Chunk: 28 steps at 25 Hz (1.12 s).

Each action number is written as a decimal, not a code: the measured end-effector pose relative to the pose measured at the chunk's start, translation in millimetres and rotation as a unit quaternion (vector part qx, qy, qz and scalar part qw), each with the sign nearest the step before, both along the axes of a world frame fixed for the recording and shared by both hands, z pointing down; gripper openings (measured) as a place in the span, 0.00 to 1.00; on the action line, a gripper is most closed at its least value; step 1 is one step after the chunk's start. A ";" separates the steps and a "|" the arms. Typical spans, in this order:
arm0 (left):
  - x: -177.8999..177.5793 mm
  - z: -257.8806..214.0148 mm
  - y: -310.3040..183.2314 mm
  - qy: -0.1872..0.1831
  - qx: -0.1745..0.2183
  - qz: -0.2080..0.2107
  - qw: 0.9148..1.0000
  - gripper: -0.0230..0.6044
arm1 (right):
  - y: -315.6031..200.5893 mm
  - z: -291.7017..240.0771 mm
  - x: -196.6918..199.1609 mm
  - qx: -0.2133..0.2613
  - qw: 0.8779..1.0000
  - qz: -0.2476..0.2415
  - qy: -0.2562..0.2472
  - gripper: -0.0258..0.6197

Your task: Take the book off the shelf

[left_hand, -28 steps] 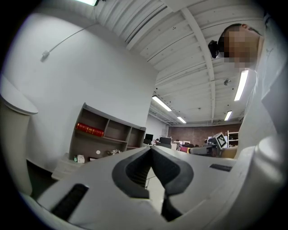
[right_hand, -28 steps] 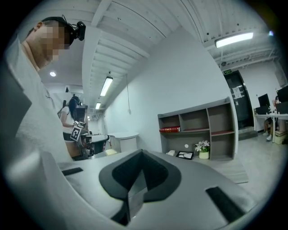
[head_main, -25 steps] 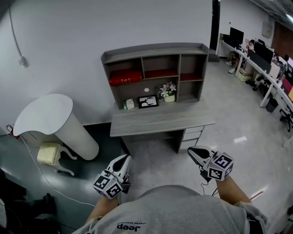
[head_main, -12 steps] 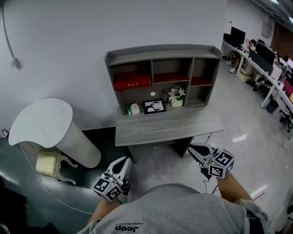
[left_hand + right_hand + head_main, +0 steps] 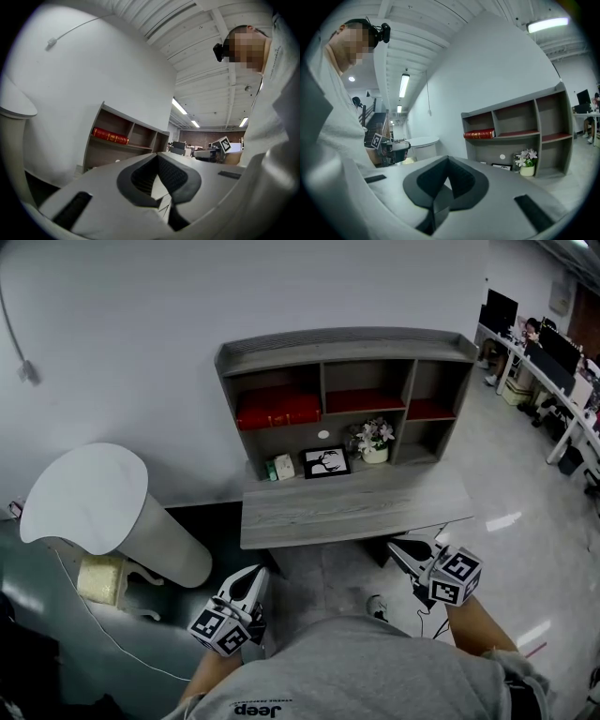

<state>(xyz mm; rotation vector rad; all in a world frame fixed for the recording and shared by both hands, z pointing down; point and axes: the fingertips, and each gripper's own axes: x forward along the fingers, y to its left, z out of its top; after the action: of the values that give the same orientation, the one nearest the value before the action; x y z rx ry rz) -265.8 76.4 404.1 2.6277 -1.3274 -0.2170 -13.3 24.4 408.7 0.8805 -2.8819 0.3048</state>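
A red book [image 5: 277, 409] lies flat in the upper left compartment of the grey shelf unit [image 5: 347, 345] that stands on a grey desk [image 5: 352, 507]. It shows too in the left gripper view as the red book [image 5: 110, 136] and in the right gripper view as the red book [image 5: 479, 134]. My left gripper [image 5: 255, 576] hangs low by the person's body, short of the desk's front edge, shut and empty. My right gripper [image 5: 401, 549] is at the desk's front right corner, also shut with nothing in it. Both are far from the book.
On the desk under the shelves stand a framed picture [image 5: 328, 461], a pot of flowers [image 5: 375, 439] and a small box [image 5: 278, 468]. A white pedestal table [image 5: 89, 488] and a cream stool [image 5: 98, 577] stand at the left. Office desks [image 5: 553, 343] run along the right.
The desk and shelf have come nearer and shifted right in the head view as the person stepped toward them. Both grippers stay low and shut.
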 end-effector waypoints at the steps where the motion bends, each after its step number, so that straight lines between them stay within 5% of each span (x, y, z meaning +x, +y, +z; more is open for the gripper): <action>1: 1.3 2.3 -6.2 -0.004 -0.001 -0.003 1.000 0.06 | -9.3 3.0 1.2 -0.002 1.000 -0.005 -0.001 0.07; 19: 90.7 -0.8 -229.4 0.008 -0.019 -0.115 0.993 0.06 | -278.9 -6.2 58.6 0.021 0.990 -0.137 -0.019 0.07; 28: 102.1 4.2 -300.5 0.021 -0.040 -0.153 0.987 0.06 | -350.7 8.9 65.0 0.012 0.983 -0.179 -0.022 0.07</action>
<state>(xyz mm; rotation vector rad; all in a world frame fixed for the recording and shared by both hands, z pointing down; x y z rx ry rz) -163.6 -224.1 408.4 2.3301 -1.6840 -0.2557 51.7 -326.3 417.5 0.3461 -3.0129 0.2564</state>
